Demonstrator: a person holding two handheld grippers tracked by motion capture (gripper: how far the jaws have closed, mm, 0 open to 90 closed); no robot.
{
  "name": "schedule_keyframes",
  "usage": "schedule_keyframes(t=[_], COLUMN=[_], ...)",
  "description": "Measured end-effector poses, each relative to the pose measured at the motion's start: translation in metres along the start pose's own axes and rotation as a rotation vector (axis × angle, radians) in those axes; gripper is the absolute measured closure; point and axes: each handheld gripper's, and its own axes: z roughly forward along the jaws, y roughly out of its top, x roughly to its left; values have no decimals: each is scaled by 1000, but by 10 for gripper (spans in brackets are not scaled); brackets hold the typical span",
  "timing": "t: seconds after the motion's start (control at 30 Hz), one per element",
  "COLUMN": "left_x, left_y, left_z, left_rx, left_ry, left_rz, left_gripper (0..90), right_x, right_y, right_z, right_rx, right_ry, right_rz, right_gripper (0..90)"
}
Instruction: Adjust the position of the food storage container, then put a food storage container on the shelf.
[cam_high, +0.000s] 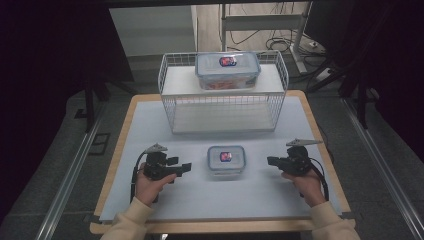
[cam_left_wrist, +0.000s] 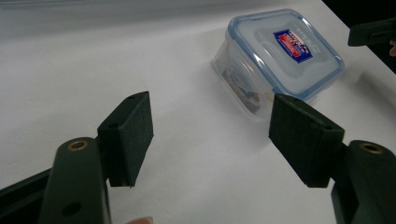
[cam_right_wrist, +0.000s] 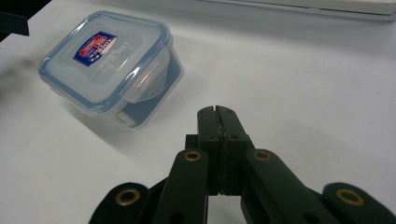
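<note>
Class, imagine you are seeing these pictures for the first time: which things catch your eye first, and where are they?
A white wire basket stands at the far side of the table, with a large clear, blue-rimmed container inside it on a raised shelf. A small container of the same kind sits on the white mat, between the open left hand-held gripper and the shut right hand-held gripper.
</note>
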Motion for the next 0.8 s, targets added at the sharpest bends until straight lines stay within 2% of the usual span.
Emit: schedule_keyframes(t=[0.13, 0.2, 0.23, 0.33, 0.4, 0.53, 0.8], left_x=[1, 0, 0, 0, 0, -1, 0], left_y=[0, 0, 0, 1, 1, 2, 3], left_z=[0, -1, -1, -1, -1, -1, 4], left_rx=[1, 0, -1, -9, -13, -16, -5], left_ry=[1, 1, -1, 1, -2, -8, -22], left_rz=[-1, 1, -3, -18, -25, -28, -36], left_gripper=[301, 299, 297, 270, 254, 238, 232], right_x=[0, 0, 0, 1, 2, 3, 3], right_y=[0, 1, 1, 3, 5, 7, 9], right_z=[0, 0, -1, -1, -2, -5, -5], right_rx=[-5, -10, -13, -31, -40, -70, -74], right_ry=[8, 14, 20, 25, 32, 62, 64], right_rz=[-3, -4, -5, 5, 20, 43, 72], right_gripper=[870, 828, 775, 512, 428, 366, 286])
